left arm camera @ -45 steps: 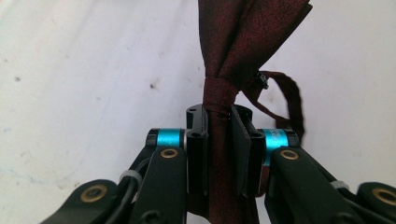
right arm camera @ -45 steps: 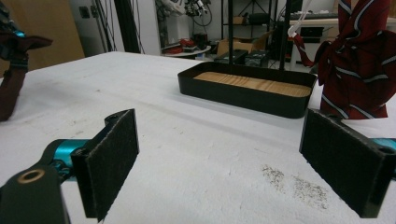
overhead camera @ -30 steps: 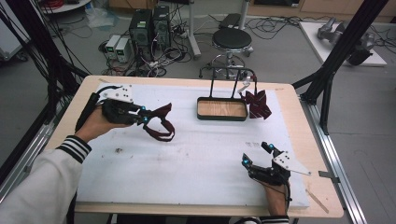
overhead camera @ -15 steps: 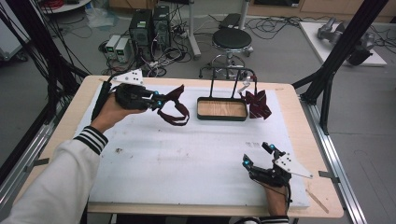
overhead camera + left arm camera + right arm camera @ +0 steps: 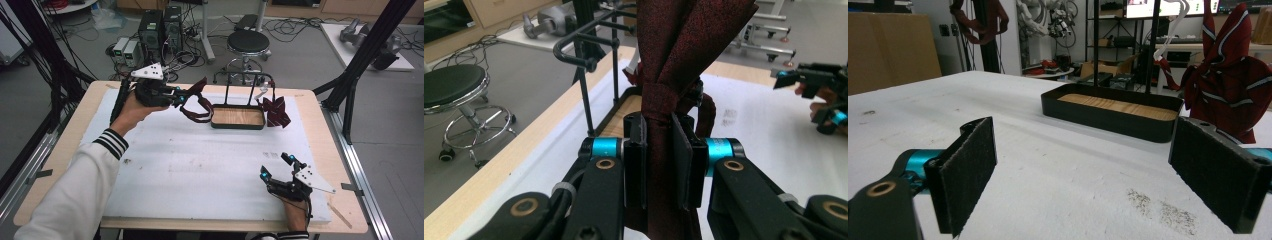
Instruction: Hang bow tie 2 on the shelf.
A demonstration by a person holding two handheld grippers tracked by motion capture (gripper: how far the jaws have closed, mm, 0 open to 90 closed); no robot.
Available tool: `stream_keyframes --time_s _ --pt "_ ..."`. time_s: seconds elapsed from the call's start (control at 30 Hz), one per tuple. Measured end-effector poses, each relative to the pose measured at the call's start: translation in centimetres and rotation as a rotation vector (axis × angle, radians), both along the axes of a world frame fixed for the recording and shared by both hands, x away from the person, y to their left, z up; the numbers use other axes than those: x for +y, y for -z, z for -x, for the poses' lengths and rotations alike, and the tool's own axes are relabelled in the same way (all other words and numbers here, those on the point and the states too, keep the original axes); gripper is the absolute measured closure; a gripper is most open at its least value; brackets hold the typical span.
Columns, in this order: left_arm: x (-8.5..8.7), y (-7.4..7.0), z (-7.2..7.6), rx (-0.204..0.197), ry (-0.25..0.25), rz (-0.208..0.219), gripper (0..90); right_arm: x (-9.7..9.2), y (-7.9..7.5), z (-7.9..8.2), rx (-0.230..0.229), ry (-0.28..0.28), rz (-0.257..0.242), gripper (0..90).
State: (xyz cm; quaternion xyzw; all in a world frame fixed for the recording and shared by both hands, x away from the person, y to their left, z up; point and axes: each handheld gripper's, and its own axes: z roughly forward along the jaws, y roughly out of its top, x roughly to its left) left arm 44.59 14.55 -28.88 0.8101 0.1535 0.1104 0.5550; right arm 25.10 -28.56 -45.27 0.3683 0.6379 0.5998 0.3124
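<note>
Where the white-sleeved forearm comes in at far left, the person's left hand (image 5: 131, 107) holds the left gripper (image 5: 176, 98) raised over the far left part of the white mat (image 5: 190, 165). Jaws clamped tight on a dark red necktie (image 5: 197, 105); left gripper view shows the tie (image 5: 664, 125) pinched between both pads, folds bunched just above them. In the high view the tie hangs off the jaw tips in a loop, just left of the rack, cannot tell if it touches the mat.

Centre, far edge of mat: black rack (image 5: 239, 117) with a wooden tray base and upright black rails, sitting on the mat. Right gripper view shows the same tray (image 5: 1113, 112) low and flat ahead of the jaws.

Just right of the rack: a second dark red tie with pale stripes (image 5: 276, 111), bunched up against the rack's right end, draped off a white hook there.

Near right corner of the mat: right gripper (image 5: 276, 167), held by the right hand (image 5: 296, 215) low over the mat. Jaws wide apart, nothing between the pads; right gripper view shows bare mat in the gap. Well apart from the rack and both ties.
</note>
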Motion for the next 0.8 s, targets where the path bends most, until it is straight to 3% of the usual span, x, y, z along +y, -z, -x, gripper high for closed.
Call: stream_keyframes --time_s 0.07,0.2,0.8 --pt "-0.3 0.1 -0.3 0.003 -0.002 0.013 77.1 0.0 0.0 0.0 0.001 -0.001 -0.003 11.1" --pt "-1.0 0.0 -0.8 0.003 -0.012 -0.003 77.1 0.0 0.0 0.0 0.002 -0.003 -0.004 11.2" --pt "-3.9 -1.0 -3.1 0.002 -0.045 0.005 77.1 0.0 0.0 0.1 -0.012 0.004 -0.002 11.1"
